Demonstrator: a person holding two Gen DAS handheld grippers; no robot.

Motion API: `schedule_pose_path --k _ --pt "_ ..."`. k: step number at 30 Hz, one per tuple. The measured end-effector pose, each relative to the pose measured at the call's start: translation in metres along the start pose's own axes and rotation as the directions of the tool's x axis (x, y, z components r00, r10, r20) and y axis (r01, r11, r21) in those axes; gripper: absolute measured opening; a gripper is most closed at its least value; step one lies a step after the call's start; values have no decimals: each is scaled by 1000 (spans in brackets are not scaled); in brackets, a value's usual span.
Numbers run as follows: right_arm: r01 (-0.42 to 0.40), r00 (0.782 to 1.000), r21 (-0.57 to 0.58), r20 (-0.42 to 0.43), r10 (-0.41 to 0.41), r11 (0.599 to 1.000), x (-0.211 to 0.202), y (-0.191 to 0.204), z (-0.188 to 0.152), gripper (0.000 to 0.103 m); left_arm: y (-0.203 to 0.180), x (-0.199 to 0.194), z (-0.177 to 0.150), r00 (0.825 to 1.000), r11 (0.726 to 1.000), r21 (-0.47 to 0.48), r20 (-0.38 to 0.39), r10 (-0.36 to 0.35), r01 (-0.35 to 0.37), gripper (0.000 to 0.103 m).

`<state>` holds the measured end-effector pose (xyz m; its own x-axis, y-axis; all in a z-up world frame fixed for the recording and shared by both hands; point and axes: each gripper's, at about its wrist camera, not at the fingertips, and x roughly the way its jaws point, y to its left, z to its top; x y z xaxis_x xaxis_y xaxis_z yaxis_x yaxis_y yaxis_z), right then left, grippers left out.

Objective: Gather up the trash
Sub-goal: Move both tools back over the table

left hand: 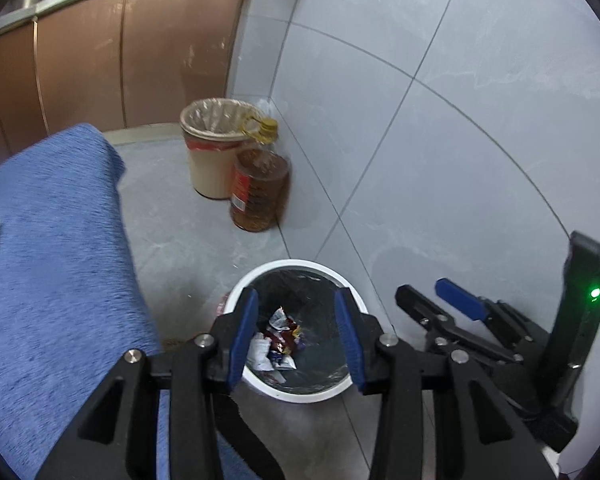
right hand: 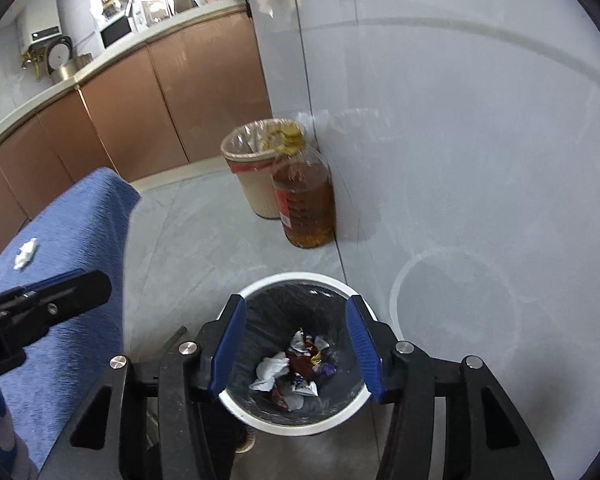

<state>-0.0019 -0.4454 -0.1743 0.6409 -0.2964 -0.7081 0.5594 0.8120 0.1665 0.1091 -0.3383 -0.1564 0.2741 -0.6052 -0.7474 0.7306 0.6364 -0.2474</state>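
Grey tiled wall [left hand: 440, 92] fills my right side, brown kitchen cabinets [left hand: 100, 56] run across the back, and the blue cloth-covered table [left hand: 56, 260] sits to my left. On that cloth lies one crumpled white tissue [right hand: 25, 253], well apart from both my tools. Over in the corner stands a beige lined bin [left hand: 210, 148], with a big bottle of amber cooking oil [left hand: 260, 188] touching its front. Right below me is the white wastebasket [right hand: 300, 426] with its black liner, on the floor just beside the table. Down at its bottom: crumpled wrappers [right hand: 310, 364] and a wad of white paper [right hand: 270, 372], all heaped together. My left gripper [left hand: 296, 336] hangs over the basket's mouth, jaws spread wide, nothing between them. My right gripper [right hand: 296, 350] hangs over the same opening, jaws also wide and bare; in the left view it shows beside the basket at the wall
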Motion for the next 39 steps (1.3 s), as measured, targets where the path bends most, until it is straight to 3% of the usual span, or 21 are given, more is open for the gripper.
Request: schedule_pose_path --k 10,13,21,32,39 --pt "-46 994 -54 99 51 997 -53 30 10 53 1 -72 -16 982 992 24 149 117 -122 38" --pt "-55 990 -65 129 63 996 -68 37 13 54 1 -95 -20 969 988 24 198 145 -153 39" --pt "-84 976 -109 194 104 991 -105 61 14 58 2 -158 -40 930 977 14 309 200 -215 60" --pt "-143 955 -211 228 191 967 -135 112 7 59 26 -224 -65 874 957 -56 395 284 -285 61" --pt "-161 946 -265 233 225 951 -145 142 4 59 45 -245 -76 852 949 -95 420 311 -299 61"
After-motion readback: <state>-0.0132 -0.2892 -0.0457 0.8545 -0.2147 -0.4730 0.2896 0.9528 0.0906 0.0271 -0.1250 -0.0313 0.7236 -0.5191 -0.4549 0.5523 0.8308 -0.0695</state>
